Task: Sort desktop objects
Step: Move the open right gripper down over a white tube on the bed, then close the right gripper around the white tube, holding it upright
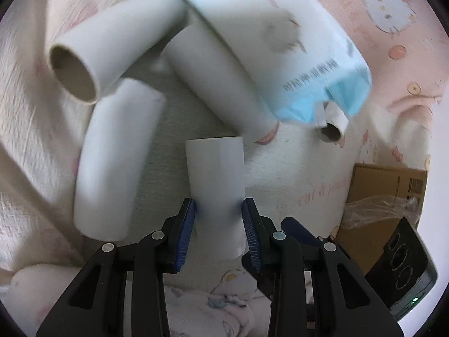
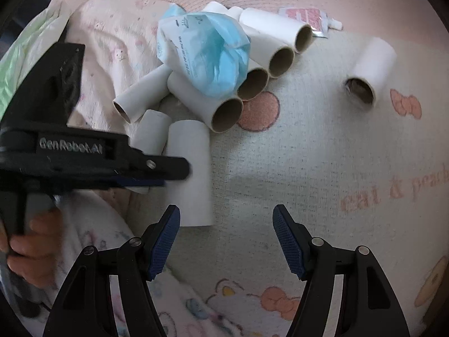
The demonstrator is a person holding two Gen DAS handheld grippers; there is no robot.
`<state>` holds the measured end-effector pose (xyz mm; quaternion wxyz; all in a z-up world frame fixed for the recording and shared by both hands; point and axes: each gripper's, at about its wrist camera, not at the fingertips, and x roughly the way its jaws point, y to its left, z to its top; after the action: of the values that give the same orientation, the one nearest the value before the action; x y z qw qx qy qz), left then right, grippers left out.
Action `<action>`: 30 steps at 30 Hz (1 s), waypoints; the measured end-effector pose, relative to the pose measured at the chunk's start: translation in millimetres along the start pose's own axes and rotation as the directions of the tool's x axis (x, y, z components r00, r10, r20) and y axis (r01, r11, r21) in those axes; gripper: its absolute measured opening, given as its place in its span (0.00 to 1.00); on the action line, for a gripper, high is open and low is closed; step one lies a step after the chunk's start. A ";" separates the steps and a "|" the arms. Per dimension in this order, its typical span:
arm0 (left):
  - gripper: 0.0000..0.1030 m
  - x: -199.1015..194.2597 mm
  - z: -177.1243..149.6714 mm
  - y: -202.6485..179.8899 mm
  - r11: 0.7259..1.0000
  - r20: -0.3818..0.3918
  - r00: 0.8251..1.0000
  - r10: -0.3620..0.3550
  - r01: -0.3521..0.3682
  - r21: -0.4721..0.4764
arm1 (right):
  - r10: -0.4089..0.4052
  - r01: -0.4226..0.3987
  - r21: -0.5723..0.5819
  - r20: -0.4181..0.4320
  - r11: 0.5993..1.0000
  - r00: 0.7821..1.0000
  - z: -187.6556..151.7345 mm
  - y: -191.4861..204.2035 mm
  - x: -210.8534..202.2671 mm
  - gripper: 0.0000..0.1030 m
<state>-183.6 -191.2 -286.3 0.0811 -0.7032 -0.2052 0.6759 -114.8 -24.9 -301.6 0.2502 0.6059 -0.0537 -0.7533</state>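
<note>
My left gripper (image 1: 218,206) is shut on a white cardboard tube (image 1: 215,179), its blue pads pressed on both sides; the same tube shows in the right wrist view (image 2: 190,168), with the left gripper (image 2: 174,172) coming in from the left. Several more white tubes lie in a pile (image 1: 112,157) (image 2: 227,112), partly under a blue and white plastic pack (image 1: 280,42) (image 2: 207,53). One tube (image 2: 370,75) lies apart at the right. My right gripper (image 2: 226,238) is open and empty, above the blanket near the held tube.
Everything lies on a pink and cream cartoon blanket (image 2: 308,168). A cardboard box (image 1: 387,188) with crumpled clear film and a black device (image 1: 401,266) sit at the right in the left wrist view. A small sachet (image 2: 308,16) lies behind the pile.
</note>
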 end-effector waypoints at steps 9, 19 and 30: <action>0.38 6.2 -5.1 0.8 0.992 -0.001 0.993 -0.122 0.122 0.012 | -0.006 0.005 -0.038 -0.015 0.999 1.000 3.5 3.4 6.4 0.64; 0.38 14.5 -4.8 -2.9 0.989 0.033 0.989 -0.144 0.145 -0.031 | -0.041 0.022 -0.215 -0.085 0.976 0.996 23.6 16.9 29.7 0.44; 0.51 10.1 0.3 14.9 0.946 0.128 0.950 -0.284 0.299 -0.124 | -0.074 0.049 -0.275 -0.083 0.960 0.994 3.7 15.1 25.0 0.41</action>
<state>-181.2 -200.8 -301.4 0.1189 -0.6313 -0.3586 0.6773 -117.0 -49.9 -316.9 0.3097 0.6014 0.0807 -0.7320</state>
